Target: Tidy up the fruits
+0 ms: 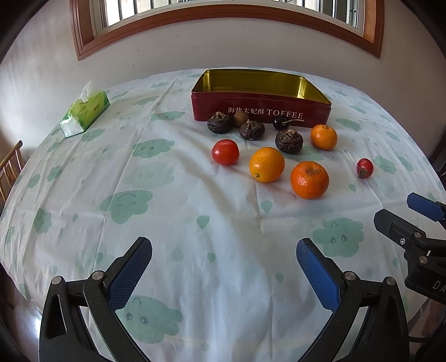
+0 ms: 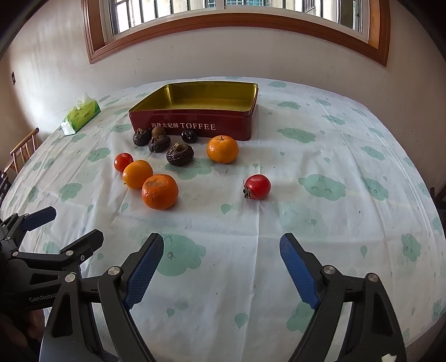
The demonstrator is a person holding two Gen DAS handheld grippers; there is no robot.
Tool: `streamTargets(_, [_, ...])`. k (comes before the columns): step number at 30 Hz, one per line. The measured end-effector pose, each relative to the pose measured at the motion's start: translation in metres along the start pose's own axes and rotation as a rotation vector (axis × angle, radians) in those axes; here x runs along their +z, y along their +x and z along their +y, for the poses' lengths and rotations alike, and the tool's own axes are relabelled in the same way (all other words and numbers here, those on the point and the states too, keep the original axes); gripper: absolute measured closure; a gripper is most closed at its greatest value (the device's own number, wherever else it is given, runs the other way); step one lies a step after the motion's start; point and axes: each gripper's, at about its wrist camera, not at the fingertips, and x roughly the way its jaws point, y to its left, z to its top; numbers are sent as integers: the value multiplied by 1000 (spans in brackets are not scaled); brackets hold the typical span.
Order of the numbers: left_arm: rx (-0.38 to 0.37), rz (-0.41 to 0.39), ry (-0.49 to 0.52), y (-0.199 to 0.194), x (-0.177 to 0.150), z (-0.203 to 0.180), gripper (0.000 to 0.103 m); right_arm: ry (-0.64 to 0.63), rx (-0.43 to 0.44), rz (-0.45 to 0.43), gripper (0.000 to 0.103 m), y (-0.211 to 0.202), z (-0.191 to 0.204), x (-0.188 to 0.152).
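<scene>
Only the right view shows the tomato's point(image 2: 257, 186) dried calyx clearly.

Sitting on the cloth are three oranges point(image 1: 266, 164) point(image 1: 309, 180) point(image 1: 323, 137), two tomatoes point(image 1: 225, 152) point(image 1: 364, 167), three wrinkled dark fruits point(image 1: 220, 122) point(image 1: 252, 129) point(image 1: 288, 141), one cherry point(image 1: 280, 123), one small brown fruit point(image 1: 240, 118), one tin point(image 1: 259, 104), and one tissue pack point(image 1: 85, 114).

Soft daylight from the window point(image 1: 223, 16); sharp, edges fisheye-bent.

Oranges point(image 1: 309, 180), tomatoes point(image 1: 225, 152) and wrinkled dark fruits point(image 1: 288, 141) lie before the empty red tin point(image 1: 260, 104).
</scene>
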Motion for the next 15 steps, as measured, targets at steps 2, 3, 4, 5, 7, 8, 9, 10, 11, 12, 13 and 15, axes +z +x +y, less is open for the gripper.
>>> streamTargets(2, [0, 1, -6, 2, 0, 2, 0, 4, -3, 4, 21, 2, -2, 1])
streamTargets(3, [0, 3, -11, 2, 0, 4, 1, 6, -6, 5, 23, 2, -3, 0])
streamTargets(4, [-2, 4, -18, 3, 0, 6, 1, 11, -7, 8, 24, 3, -5, 1])
streamTargets(5, [-5, 7, -21, 5, -1, 7, 1, 18, -7, 13, 24, 5, -9, 2])
streamTargets(7, [-5, 13, -27, 7, 0, 9, 5, 29, -10, 19, 27, 8, -14, 3])
streamTargets(8, [-7, 19, -28, 8, -1, 9, 8, 32, -13, 23, 30, 10, -16, 3])
streamTargets(9, [-11, 26, -30, 10, 0, 10, 11, 35, -13, 28, 31, 12, -18, 4])
streamTargets(10, [-14, 32, -33, 12, 0, 11, 14, 40, -13, 32, 32, 15, -20, 4])
streamTargets(11, [-18, 35, -36, 13, 0, 12, 16, 42, -14, 34, 32, 17, -22, 5])
streamTargets(12, [-20, 38, -39, 15, 1, 13, 18, 40, -19, 34, 33, 19, -24, 6])
streamTargets(13, [-22, 41, -40, 17, 2, 14, 19, 39, -21, 36, 35, 22, -26, 8])
streamTargets(15, [-28, 42, -37, 19, 4, 14, 20, 48, -19, 40, 37, 27, -31, 12])
